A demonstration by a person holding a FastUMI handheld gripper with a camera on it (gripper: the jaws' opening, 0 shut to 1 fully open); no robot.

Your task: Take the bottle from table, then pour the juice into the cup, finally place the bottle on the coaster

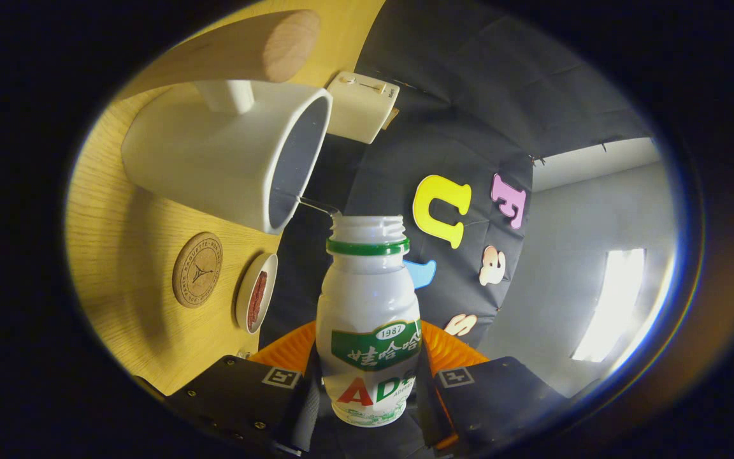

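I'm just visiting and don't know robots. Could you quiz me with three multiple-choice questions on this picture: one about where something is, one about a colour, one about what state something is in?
1. Where is the bottle?
A. Between the gripper's fingers
B. Lying on the coaster
C. Standing inside the cup

2. What colour is the ring round the bottle's neck?
A. Red
B. Green
C. Blue

3. What state is the bottle's mouth in?
A. Capped
B. Sealed with foil
C. Open, next to the cup's rim

Answers:
1. A: both fingers press on the bottle's lower sides.
2. B: a green band sits just under the threaded neck.
3. C: the neck threads are bare with no cap, right by the lip of the white cup. The round coaster lies bare on the wooden table beside a small dish.
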